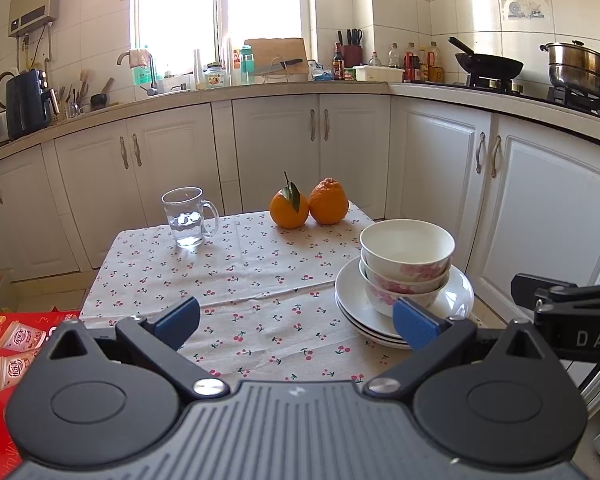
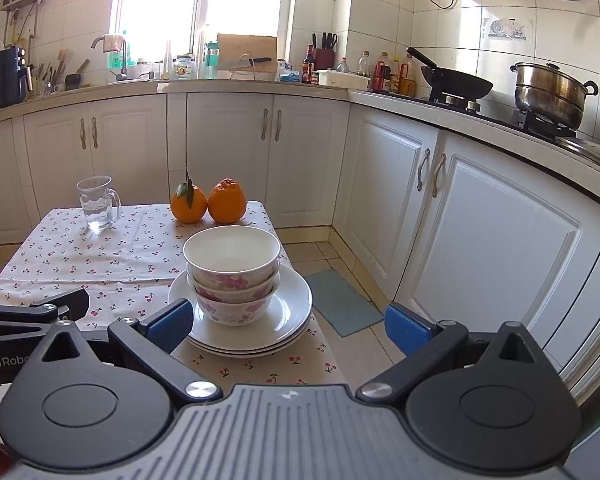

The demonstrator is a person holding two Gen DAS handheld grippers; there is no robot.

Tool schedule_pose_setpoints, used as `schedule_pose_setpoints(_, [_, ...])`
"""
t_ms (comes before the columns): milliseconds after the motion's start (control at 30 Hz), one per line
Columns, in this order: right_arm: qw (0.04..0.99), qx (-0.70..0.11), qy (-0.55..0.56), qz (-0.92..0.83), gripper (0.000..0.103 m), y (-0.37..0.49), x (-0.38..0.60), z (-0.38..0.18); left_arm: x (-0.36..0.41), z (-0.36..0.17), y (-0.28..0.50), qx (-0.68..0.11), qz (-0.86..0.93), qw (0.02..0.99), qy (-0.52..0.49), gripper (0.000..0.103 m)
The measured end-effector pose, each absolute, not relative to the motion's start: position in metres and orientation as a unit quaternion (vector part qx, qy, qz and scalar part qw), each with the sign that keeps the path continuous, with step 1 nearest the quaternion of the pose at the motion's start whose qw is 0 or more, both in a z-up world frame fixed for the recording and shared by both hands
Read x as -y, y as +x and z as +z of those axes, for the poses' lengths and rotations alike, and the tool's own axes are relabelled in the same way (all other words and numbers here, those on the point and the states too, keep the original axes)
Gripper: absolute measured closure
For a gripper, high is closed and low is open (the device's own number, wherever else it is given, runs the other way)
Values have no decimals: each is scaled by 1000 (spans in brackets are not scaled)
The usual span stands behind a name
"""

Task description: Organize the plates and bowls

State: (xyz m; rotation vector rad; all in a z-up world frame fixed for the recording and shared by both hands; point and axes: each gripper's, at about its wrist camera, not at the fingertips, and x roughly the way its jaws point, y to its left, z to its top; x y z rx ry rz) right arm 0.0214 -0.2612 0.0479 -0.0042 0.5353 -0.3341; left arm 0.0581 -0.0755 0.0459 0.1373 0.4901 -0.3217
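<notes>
Both your left gripper (image 1: 296, 322) and right gripper (image 2: 288, 326) hold jaws wide and empty, with the stacked bowls (image 2: 232, 276) on plates (image 2: 292, 308) resting on the table (image 2: 100, 248) just ahead between the right jaws.

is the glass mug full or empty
Partly full: the glass mug stands upright on the tablecloth, with clear water filling only its lower part.

Bare cloth (image 1: 260, 280) mid-table gives open passage. Obstacles: bowl stack on plates (image 2: 296, 300) at right edge, glass mug (image 1: 186, 216) far left, two oranges (image 1: 308, 208) at back.
</notes>
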Motion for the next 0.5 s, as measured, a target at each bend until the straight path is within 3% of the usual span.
schedule_pose_setpoints(500, [950,-264,-3,-165,0,22,261,47,76,44,59,-244,-158,954,68,1])
